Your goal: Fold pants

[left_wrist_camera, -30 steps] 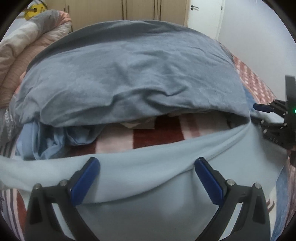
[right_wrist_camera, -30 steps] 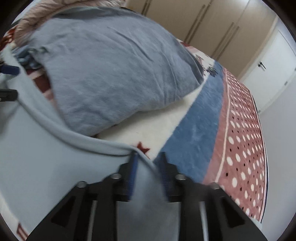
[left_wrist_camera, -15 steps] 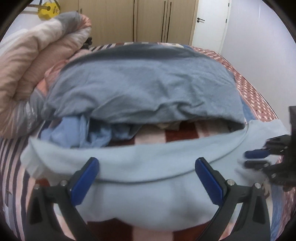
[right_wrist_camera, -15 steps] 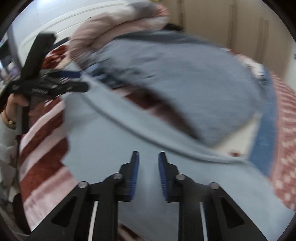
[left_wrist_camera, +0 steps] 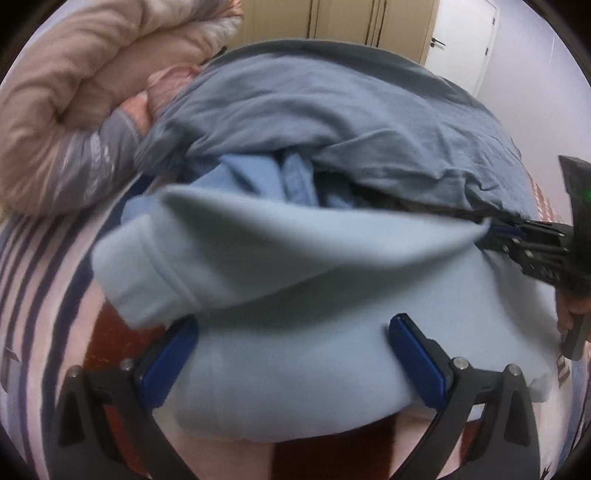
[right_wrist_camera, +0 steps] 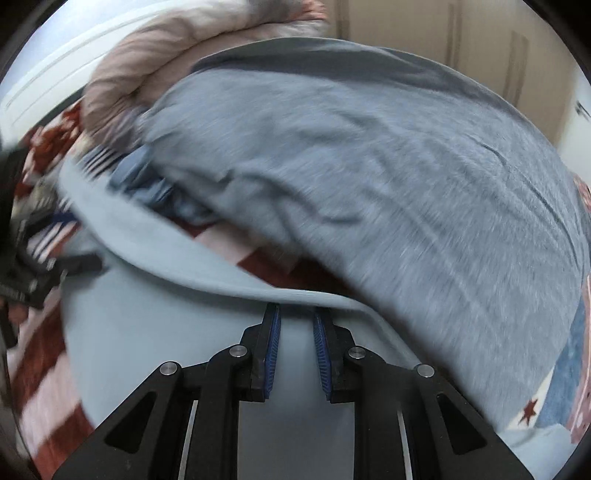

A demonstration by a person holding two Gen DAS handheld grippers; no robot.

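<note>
A bed fills both views, its cover striped red, white and dark blue [left_wrist_camera: 48,280], with pale wardrobe doors [left_wrist_camera: 340,22] and a white door [left_wrist_camera: 461,40] along the top of the frame. A rolled pink and grey quilt [left_wrist_camera: 62,110] lies at the upper left, and a large grey-blue sheet [left_wrist_camera: 332,110] mounds across the upper middle; a crumpled blue garment [left_wrist_camera: 266,177] shows under its lower edge. The pants [left_wrist_camera: 295,295], light blue and soft, lie on the bed in the lower middle of the left wrist view, with one cuffed end [left_wrist_camera: 140,273] doubled over at the left and a fold running toward the right edge. The left gripper [left_wrist_camera: 291,354] sits at the bottom of its own view with its blue pads [left_wrist_camera: 168,365] spread wide, the cloth lying between them but not pressed by either. The right gripper [right_wrist_camera: 295,343] has just been closing and its jaws stand narrowly apart with the edge of the pants at their tips; in the left wrist view the same gripper [left_wrist_camera: 498,232] appears at the right edge, pinching the fold's corner. The right wrist view is blurred.
</note>
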